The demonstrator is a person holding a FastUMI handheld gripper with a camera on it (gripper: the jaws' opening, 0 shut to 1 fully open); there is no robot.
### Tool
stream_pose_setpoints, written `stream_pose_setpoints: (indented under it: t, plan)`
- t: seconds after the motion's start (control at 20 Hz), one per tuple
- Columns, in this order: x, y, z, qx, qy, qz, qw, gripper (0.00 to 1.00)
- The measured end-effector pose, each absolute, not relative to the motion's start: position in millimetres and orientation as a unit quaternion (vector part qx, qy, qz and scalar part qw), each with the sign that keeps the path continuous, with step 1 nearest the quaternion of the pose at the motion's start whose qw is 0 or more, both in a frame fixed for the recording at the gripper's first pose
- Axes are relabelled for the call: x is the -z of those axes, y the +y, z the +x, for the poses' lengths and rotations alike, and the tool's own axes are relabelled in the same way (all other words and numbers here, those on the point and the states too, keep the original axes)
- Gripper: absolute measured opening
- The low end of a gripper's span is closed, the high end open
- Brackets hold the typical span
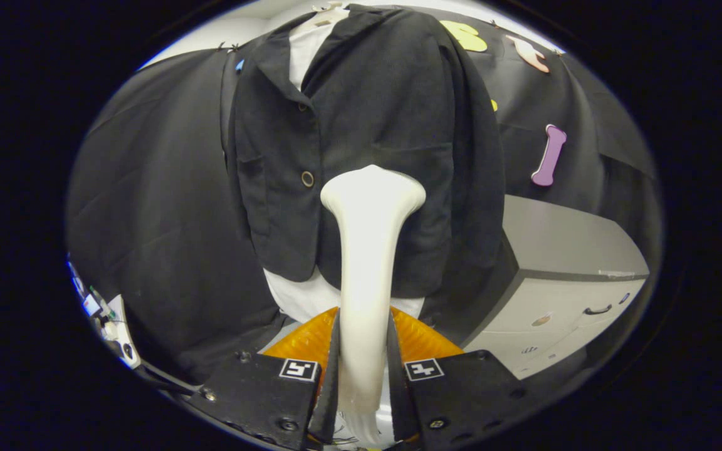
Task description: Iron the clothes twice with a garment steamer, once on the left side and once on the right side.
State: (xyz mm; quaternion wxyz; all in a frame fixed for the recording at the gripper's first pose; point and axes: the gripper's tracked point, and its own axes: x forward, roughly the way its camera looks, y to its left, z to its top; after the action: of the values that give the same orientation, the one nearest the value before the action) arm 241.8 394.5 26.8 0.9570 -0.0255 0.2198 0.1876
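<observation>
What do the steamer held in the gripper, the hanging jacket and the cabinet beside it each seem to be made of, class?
Steamer, clamped between the gripper fingers: smooth cream plastic, judging by its soft sheen. Jacket: matte black woven cloth, shown by folds and seams; its button looks metallic or plastic. Cabinet: flat pale grey panels, probably painted metal or laminate.

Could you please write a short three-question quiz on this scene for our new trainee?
1. True or false: the gripper is shut on the steamer.
2. The steamer's flared head lies in front of which garment? A) black jacket B) red scarf C) blue jeans
3. Fill in: beside the jacket stands a grey ____ with drawers.

Key: 1 true; 2 A; 3 cabinet.
</observation>
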Motion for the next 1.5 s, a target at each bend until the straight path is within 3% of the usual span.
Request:
stream_pose_setpoints:
  t: [0.5, 0.75, 1.5]
  plan:
    - [25, 388, 238, -0.185, 0.262, -0.034, 0.947, 0.37]
    - [15, 384, 232, -0.182, 0.259, -0.030, 0.948, 0.37]
    - [-221, 476, 184, -0.232, 0.063, -0.010, 0.971, 0.37]
